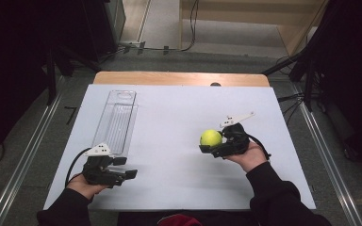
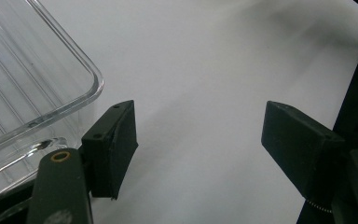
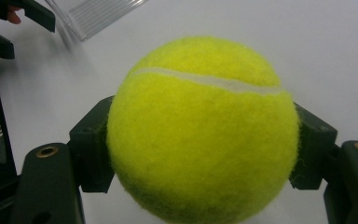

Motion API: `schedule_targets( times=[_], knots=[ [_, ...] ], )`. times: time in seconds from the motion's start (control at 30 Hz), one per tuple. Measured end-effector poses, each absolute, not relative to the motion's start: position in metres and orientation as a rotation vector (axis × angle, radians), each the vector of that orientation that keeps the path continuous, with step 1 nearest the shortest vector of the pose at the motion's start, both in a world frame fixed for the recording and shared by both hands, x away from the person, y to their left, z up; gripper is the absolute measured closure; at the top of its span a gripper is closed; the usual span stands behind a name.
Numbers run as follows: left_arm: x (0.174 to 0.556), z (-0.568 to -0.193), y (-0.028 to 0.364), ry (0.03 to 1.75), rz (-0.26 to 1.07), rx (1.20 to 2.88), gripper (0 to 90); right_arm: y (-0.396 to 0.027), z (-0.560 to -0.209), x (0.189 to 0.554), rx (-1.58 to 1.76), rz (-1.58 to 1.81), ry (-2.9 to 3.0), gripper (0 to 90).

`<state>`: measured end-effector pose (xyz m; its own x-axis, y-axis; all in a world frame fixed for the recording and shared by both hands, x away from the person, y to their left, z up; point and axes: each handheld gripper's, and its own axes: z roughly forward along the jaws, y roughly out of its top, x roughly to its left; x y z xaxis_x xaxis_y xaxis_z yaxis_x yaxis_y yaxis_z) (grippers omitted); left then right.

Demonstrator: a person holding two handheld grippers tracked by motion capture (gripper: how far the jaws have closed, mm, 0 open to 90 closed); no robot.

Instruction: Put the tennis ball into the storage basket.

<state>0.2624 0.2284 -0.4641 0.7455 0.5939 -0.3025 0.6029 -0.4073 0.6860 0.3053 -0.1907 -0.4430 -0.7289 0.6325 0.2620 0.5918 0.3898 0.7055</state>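
A yellow-green tennis ball sits between the jaws of my right gripper, which is shut on it at the right of the white table, pointing left. Both pads press on the ball's sides. My left gripper rests near the table's front left edge with its jaws wide open and nothing between them. A clear plastic tray lies just beyond the left gripper, its near corner beside the left jaw.
The white table top has a wooden strip at its far edge. Dark stands and cables flank the table on both sides. The tray and the left gripper appear far off in the right gripper view.
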Motion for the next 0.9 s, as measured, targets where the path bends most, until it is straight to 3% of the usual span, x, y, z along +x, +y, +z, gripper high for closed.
schedule_targets(
  times=[0.9],
  knots=[
    [0.262, -0.464, 0.229, 0.904, -0.01, 2.109, 27.1, -0.155, -0.44, 0.324, 1.102, 1.285, 2.608, 23.8]
  ],
)
